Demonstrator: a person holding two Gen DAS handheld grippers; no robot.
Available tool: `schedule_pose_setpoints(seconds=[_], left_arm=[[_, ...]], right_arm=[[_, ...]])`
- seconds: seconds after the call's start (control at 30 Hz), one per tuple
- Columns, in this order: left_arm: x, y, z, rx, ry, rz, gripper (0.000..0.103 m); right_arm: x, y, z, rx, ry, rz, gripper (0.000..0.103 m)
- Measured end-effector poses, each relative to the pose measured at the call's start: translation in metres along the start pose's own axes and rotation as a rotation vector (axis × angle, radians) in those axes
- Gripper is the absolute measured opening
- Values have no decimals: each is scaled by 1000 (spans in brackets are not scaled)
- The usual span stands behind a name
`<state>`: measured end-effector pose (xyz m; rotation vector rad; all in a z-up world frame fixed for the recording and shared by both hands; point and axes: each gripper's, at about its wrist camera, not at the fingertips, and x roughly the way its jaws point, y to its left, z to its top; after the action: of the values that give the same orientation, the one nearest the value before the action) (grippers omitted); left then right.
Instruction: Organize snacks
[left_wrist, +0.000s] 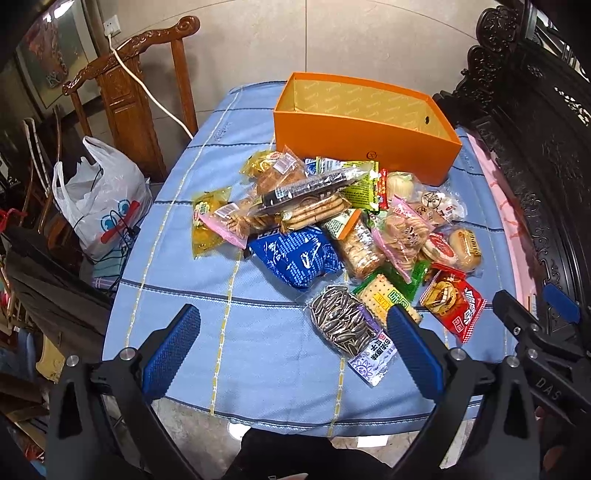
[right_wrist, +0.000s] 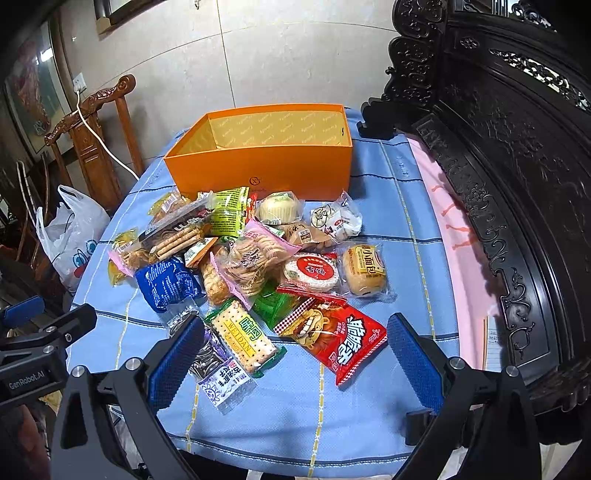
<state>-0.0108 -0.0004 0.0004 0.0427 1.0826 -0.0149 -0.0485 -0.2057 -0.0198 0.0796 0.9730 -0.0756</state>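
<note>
Snacks lie piled before the empty orange box; both tongs gape, holding nothing

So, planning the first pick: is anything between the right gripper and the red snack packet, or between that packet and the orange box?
Nothing blocks the open right gripper from the red snack packet. The heaped snack pile lies between it and the orange cardboard box.

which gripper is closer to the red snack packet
Right. The red snack packet lies just ahead between the right gripper fingers; the left gripper is off to its left, with the sunflower seed packet between.
</note>
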Motion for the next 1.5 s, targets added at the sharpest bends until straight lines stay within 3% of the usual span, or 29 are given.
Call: schedule_pose_setpoints(seconds=[1.5], left_arm=[[18,10,3,-10,55,-14,99]], right_arm=[[12,11,2,-17,25,-6,99]])
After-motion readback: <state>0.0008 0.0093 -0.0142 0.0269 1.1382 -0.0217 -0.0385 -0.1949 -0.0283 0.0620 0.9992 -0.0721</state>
